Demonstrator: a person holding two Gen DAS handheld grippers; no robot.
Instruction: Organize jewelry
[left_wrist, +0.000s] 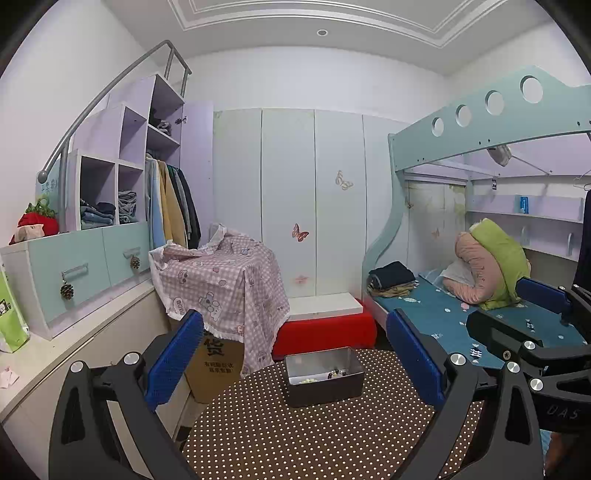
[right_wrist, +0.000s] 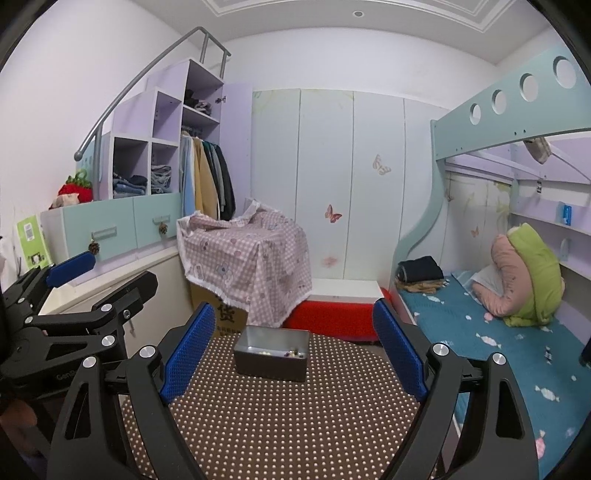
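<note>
A dark grey open box (left_wrist: 324, 374) stands at the far side of a round table with a brown dotted cloth (left_wrist: 314, 435). Small jewelry pieces (left_wrist: 334, 374) lie on its floor: pale beads and a few dark bits. The right wrist view shows the same box (right_wrist: 272, 352) and jewelry (right_wrist: 291, 354) ahead. My left gripper (left_wrist: 295, 358) hovers open short of the box, nothing between its blue pads. My right gripper (right_wrist: 294, 349) is open too and holds nothing. Each gripper shows in the other's view, the right one (left_wrist: 517, 306) at the right edge, the left one (right_wrist: 107, 275) at the left edge.
Behind the table stand a cardboard box (left_wrist: 214, 365) under a pink checked cloth (left_wrist: 221, 280) and a red bench (left_wrist: 325, 328). A bunk bed (left_wrist: 480, 317) with pillows runs along the right. A counter with drawers (left_wrist: 74, 273) and shelves lines the left.
</note>
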